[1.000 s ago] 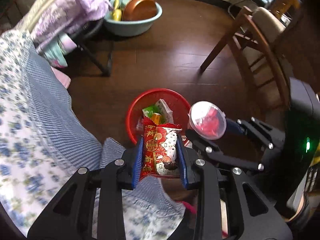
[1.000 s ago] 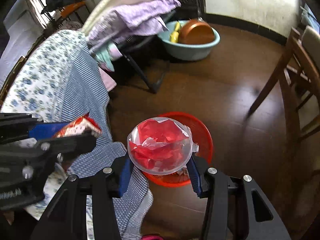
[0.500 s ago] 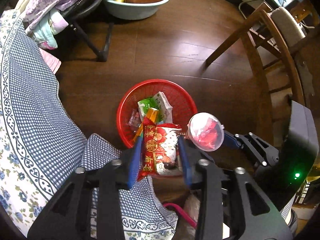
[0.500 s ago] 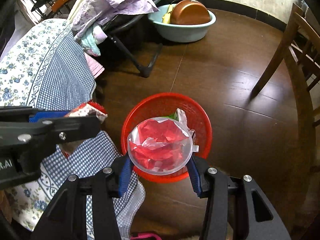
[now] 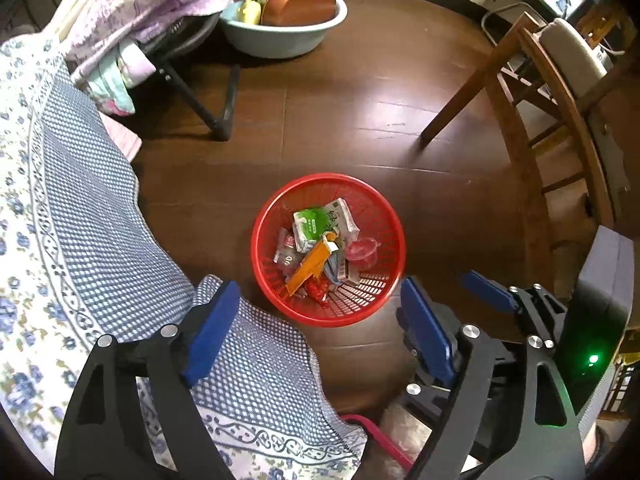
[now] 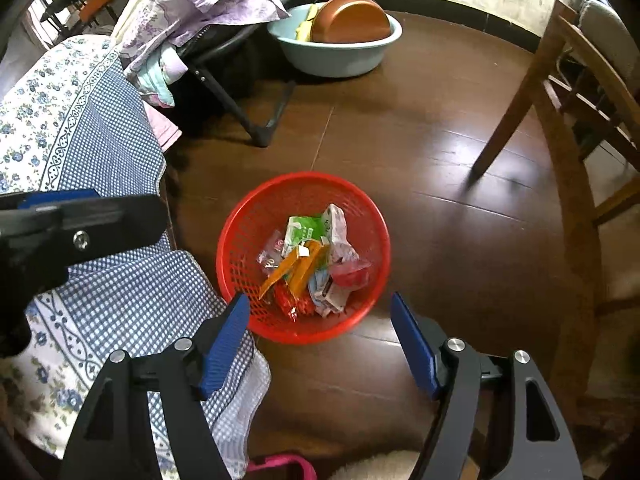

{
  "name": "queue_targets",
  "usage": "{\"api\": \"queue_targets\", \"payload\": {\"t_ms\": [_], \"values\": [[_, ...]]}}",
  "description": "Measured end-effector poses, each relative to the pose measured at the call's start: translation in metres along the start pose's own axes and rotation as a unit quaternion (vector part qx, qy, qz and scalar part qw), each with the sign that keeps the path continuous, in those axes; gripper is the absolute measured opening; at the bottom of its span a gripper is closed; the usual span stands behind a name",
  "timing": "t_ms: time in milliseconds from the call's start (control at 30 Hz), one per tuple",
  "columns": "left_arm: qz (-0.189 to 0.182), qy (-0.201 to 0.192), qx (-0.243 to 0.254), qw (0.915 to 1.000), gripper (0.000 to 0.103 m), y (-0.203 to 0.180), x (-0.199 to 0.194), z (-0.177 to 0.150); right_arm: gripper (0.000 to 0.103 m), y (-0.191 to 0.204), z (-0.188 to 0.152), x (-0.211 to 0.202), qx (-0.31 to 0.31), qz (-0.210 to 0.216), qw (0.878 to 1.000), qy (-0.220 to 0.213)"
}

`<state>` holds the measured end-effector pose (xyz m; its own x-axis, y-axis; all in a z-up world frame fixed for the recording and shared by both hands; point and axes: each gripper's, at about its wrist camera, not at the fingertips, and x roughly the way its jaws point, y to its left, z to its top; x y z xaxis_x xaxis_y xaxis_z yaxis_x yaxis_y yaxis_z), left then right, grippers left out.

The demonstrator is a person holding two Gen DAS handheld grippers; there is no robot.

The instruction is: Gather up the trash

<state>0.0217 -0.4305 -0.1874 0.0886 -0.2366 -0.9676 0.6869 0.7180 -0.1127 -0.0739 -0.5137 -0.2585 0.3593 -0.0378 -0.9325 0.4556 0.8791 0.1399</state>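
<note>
A red mesh basket (image 5: 276, 300) stands on the dark wooden floor and shows in the right wrist view too (image 6: 240, 240). It holds several wrappers, a green and white carton (image 5: 310, 226), the red snack packet (image 5: 316, 290) and the clear cup with red contents (image 5: 362, 249); the cup also shows in the right wrist view (image 6: 352, 274). My left gripper (image 5: 320, 330) is open and empty above the basket's near rim. My right gripper (image 6: 320, 338) is open and empty, also above the near rim. It shows at the right of the left wrist view (image 5: 486, 292).
A table with a blue-and-white cloth (image 5: 80, 240) lies to the left. A folding rack with laundry (image 5: 160, 28) and a pale blue basin with a brown pan (image 5: 288, 12) stand at the back. A wooden chair (image 5: 552, 80) is on the right.
Both grippers have opened. The red snack packet and the clear cup have left them and lie in the red basket. Both grippers have risen a little.
</note>
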Motion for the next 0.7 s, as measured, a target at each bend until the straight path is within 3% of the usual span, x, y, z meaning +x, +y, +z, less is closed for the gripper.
{"api": "queue_targets", "payload": {"t_ms": [300, 700], "values": [[0.007, -0.016, 0.001, 0.9998, 0.083, -0.004, -0.032, -0.009, 0.086, -0.001, -0.003, -0.039, 0.005, -0.019, 1.0, -0.013], [0.009, -0.044, -0.002, 0.999, 0.083, -0.002, -0.069, -0.033, 0.086, 0.011, -0.008, -0.076, -0.01, -0.027, 0.999, -0.034]]}}
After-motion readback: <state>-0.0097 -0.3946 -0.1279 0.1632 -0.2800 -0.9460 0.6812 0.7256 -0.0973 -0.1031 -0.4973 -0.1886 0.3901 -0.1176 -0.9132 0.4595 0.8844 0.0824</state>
